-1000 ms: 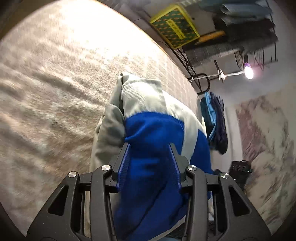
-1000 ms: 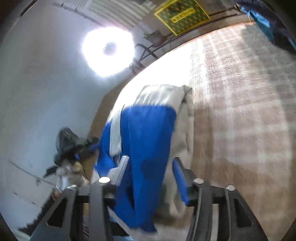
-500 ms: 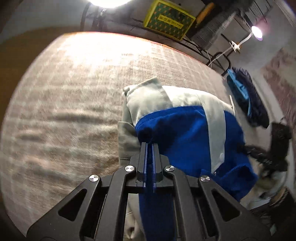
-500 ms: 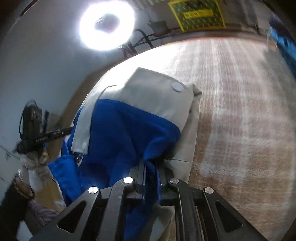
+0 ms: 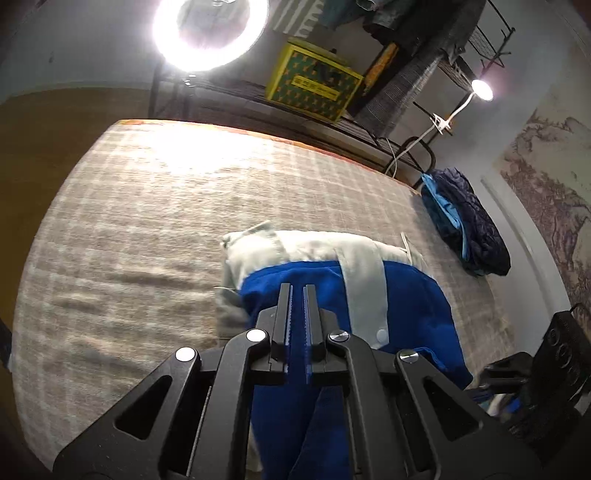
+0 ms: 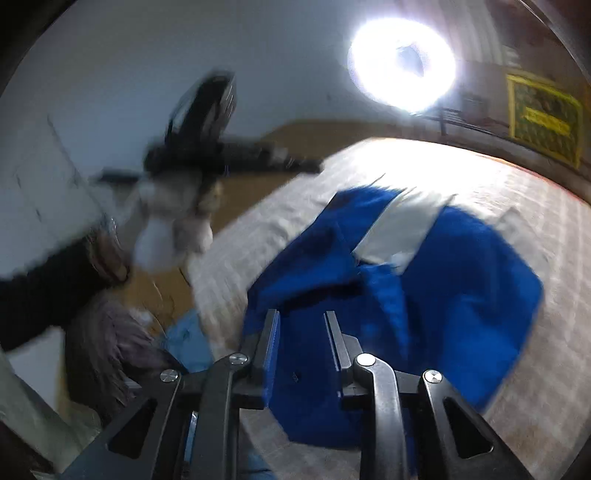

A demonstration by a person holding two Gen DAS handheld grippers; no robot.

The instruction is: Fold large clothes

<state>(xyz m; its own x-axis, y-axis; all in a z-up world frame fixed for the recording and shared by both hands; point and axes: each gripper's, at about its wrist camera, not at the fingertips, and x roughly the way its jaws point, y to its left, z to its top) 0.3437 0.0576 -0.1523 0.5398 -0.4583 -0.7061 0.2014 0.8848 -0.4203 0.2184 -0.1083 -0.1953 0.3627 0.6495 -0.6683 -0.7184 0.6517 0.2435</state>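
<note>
A blue and light-grey jacket (image 5: 369, 295) lies bunched on the checked beige bed cover (image 5: 147, 229). My left gripper (image 5: 297, 291) is shut on a fold of its blue fabric, which runs down between the fingers. In the right wrist view the jacket (image 6: 443, 273) lies spread over the cover. My right gripper (image 6: 301, 317) stands just above its blue near edge with the jaws apart and nothing between them. The left gripper and the hand holding it (image 6: 192, 162) show blurred at the upper left of that view.
A dark blue garment (image 5: 465, 225) lies at the cover's right edge. A rack with a yellow-green box (image 5: 317, 81) and piled clothes stands behind the bed, with a ring light (image 5: 210, 29) and a clip lamp (image 5: 480, 90). Brown floor lies to the left.
My right gripper has opened and let go of the blue fabric, and the jacket now lies flatter. My left gripper has stayed shut on the fabric and pulled back a little.
</note>
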